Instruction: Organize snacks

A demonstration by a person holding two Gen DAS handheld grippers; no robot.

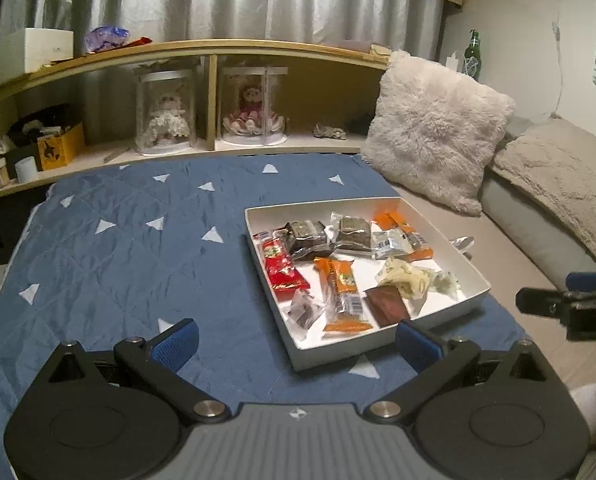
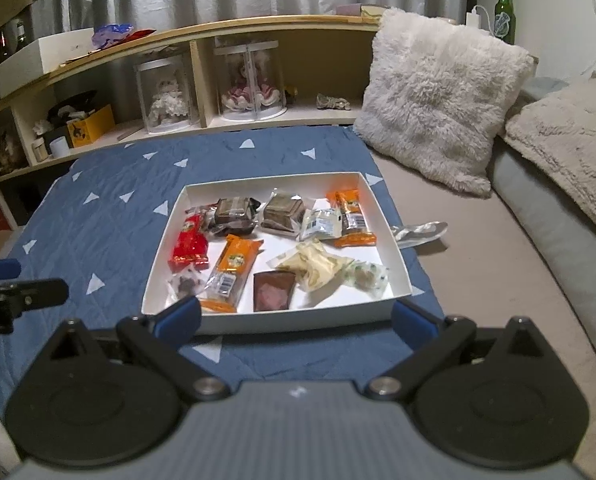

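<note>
Both grippers hover low over the blue quilt (image 1: 130, 248), holding nothing. Right gripper (image 2: 296, 318) has its jaws spread wide, its blue pads just short of the near wall of the white tray (image 2: 298, 322). Left gripper (image 1: 296, 342) is likewise wide open, level with the tray's near left corner.

Inside the tray lie the snacks: a red packet (image 2: 190, 246), an orange bar (image 2: 232, 270), a brown square packet (image 2: 272, 290), two dark wrapped cakes and pale crinkled wrappers, loosely scattered with bare white floor between. A silver wrapper (image 2: 417, 232) lies outside, just beyond the right wall, on the beige sheet.

Open quilt spreads to the tray's left. A fluffy cushion (image 2: 441, 96) stands well behind, a wooden shelf (image 2: 202, 32) beyond.
</note>
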